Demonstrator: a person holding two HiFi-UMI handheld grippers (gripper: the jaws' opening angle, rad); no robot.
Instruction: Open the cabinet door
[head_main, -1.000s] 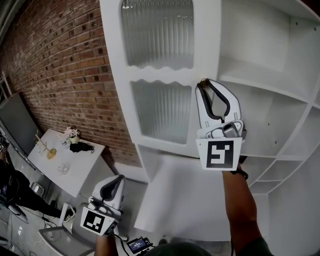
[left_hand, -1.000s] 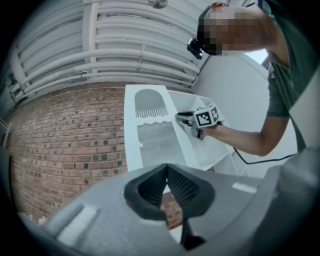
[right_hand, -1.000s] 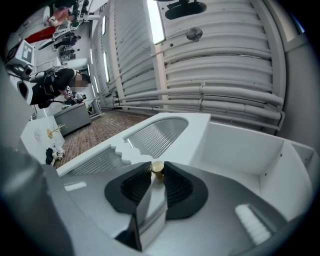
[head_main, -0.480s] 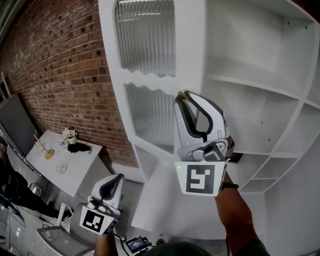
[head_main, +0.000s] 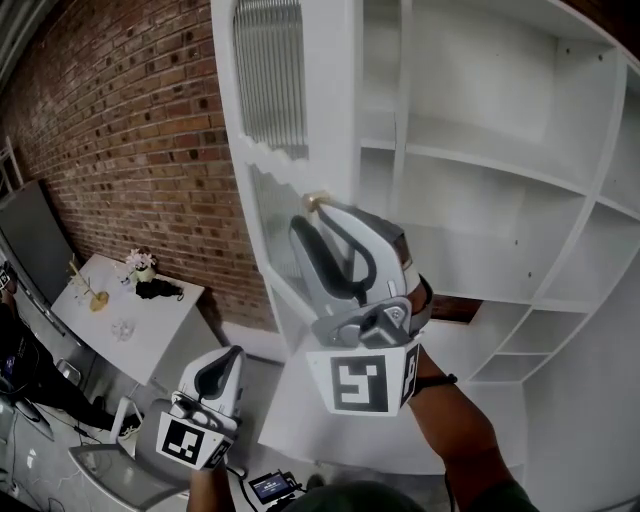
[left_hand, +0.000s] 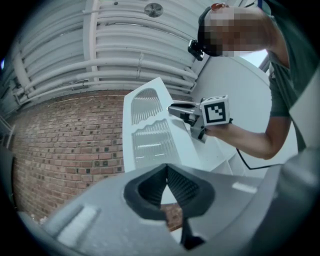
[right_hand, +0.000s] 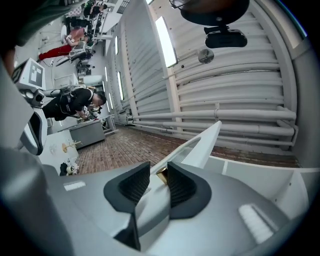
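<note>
The white cabinet door (head_main: 335, 120) with ribbed glass panes (head_main: 270, 70) stands swung out, nearly edge-on in the head view. Its small brass knob (head_main: 316, 201) sits between the tips of my right gripper (head_main: 315, 207). In the right gripper view the knob (right_hand: 162, 175) lies between the jaws of the right gripper (right_hand: 159, 178), which are opening; a gap shows beside the left pad. My left gripper (head_main: 235, 353) hangs low at the left, away from the door, shut with nothing in it. In the left gripper view, the door (left_hand: 150, 140) and right gripper (left_hand: 172, 107) lie beyond its own closed tips (left_hand: 166, 170).
White open shelves (head_main: 480, 160) of the cabinet lie behind the door. A brick wall (head_main: 120, 150) runs along the left. Below it stands a white table (head_main: 150, 335) with small ornaments. A small screen device (head_main: 272, 488) lies on the floor.
The door has swung further out, turning from nearly face-on to edge-on. My right gripper moved left and nearer with the knob, and its jaws have widened. The left gripper barely shifted.
</note>
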